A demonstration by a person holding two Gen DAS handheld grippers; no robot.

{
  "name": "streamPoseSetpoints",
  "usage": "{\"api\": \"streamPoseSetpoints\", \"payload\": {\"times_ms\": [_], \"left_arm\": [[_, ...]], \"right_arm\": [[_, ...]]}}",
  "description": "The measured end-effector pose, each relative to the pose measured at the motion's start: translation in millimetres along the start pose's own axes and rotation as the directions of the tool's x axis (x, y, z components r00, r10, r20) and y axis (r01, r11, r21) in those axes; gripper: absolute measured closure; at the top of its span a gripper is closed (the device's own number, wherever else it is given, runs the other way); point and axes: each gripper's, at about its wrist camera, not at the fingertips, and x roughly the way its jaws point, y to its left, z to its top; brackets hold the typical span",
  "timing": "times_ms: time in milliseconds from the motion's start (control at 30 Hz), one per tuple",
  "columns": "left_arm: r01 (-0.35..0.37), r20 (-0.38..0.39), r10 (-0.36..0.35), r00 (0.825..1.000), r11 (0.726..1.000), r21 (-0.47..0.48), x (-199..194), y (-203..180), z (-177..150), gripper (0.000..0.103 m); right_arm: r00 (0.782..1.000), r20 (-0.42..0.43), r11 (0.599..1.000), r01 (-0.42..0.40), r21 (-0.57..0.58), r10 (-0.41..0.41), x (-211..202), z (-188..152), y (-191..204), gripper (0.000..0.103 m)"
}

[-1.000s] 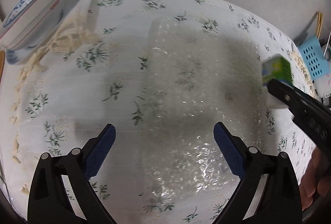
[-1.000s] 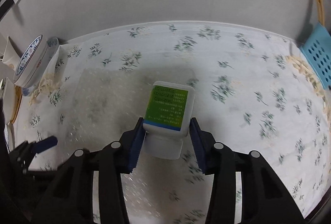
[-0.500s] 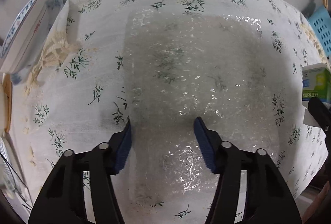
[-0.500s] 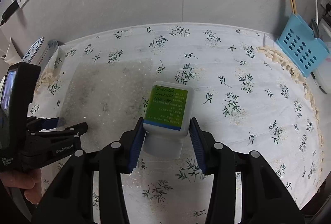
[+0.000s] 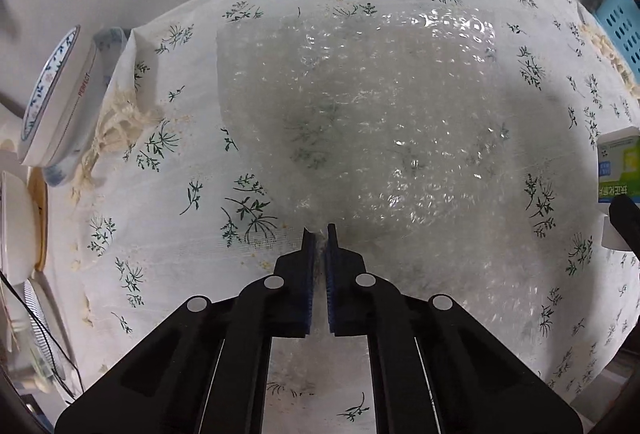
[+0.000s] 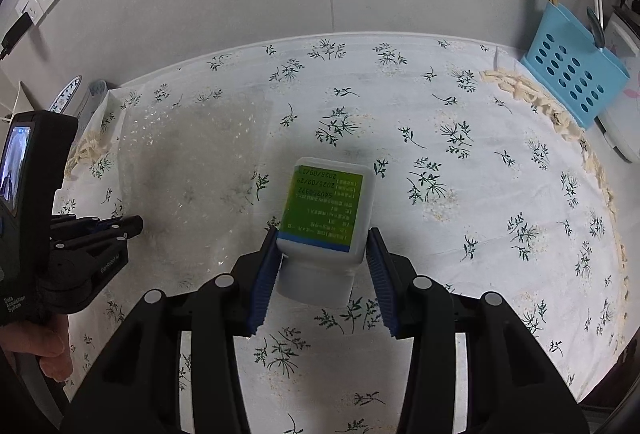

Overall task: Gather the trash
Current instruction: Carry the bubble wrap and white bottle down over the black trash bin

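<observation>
Black left gripper (image 5: 319,232) angled steeply down at table, blue pads pinched together on near edge of clear bubble-wrap sheet (image 5: 384,137); sheet spread flat on white floral tablecloth (image 5: 168,242), edge bunched between pads. Black right gripper (image 6: 322,240) tilted down, raised clear of cloth, jaws part-open, clamped on white plastic bottle with green label (image 6: 326,209), cap end toward camera. Blue perforated utensil holder (image 6: 572,73) at far right edge of table
</observation>
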Motion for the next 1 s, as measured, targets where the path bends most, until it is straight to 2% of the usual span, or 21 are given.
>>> {"api": "streamPoseSetpoints", "payload": {"times_ms": [467, 600, 1000], "left_arm": [[0.093, 0.122, -0.088, 0.989, 0.995, -0.035, -44.1, 3.8, -32.0, 0.100], [0.109, 0.139, -0.102, 0.985, 0.993, -0.044, -53.7, 19.9, -47.5, 0.100], [0.157, 0.191, -0.143, 0.971, 0.986, -0.055, -98.8, 18.7, -90.3, 0.100]], "right_arm": [[1.000, 0.024, 1.000, 0.000, 0.000, 0.000, -33.0, -9.0, -15.6, 0.062], [0.999, 0.034, 1.000, 0.000, 0.002, 0.000, -45.3, -14.5, -19.4, 0.062], [0.997, 0.070, 0.999, -0.023, -0.022, 0.025, -85.2, -36.6, -14.0, 0.062]]}}
